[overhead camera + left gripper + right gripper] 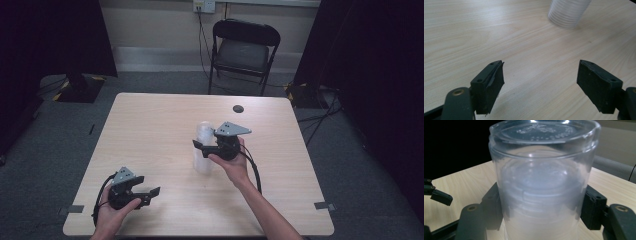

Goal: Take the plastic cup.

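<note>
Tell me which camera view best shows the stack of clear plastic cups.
The right gripper view: the stack of clear plastic cups stands upside down, close up between the right gripper jaws, nested rims visible. The high view shows it small at mid-table; the left gripper view catches just its ribbed lower end.

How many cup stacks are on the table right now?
1. A single stack of clear plastic cups stands upside down near the table's middle, between the jaws of the right gripper. How many cups are nested inside it cannot be told.
</note>
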### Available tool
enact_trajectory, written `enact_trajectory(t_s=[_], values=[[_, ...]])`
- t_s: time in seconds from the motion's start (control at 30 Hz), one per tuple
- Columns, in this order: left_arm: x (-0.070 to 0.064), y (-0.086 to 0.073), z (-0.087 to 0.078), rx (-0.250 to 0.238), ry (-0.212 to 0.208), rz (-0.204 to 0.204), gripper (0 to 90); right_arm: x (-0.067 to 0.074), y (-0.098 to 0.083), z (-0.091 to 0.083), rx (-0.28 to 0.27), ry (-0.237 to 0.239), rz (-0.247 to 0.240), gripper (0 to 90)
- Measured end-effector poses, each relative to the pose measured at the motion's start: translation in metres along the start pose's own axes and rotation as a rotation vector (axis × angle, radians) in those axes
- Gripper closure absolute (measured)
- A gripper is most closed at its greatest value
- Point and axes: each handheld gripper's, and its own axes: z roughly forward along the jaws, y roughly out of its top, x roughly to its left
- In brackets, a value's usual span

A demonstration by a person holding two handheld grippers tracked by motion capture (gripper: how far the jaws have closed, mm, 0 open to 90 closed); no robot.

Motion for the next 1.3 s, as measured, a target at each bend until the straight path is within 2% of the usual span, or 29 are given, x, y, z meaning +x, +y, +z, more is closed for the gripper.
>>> enact_trajectory(t_s=[0.5,0.7,1.3], values=[[0.000,0.000,0.001,0.006,-0.002,0.003,21.4,-0.001,0.012,-0.001,-0.030,0.007,0.011,32.4],[0.000,0.000,0.001,0.008,-0.003,0.005,21.4,-0.004,0.016,-0.003,-0.040,0.018,0.031,32.4],[0.000,0.000,0.001,0.006,-0.002,0.006,21.4,-0.004,0.033,-0.009,-0.081,0.016,0.033,33.1]])
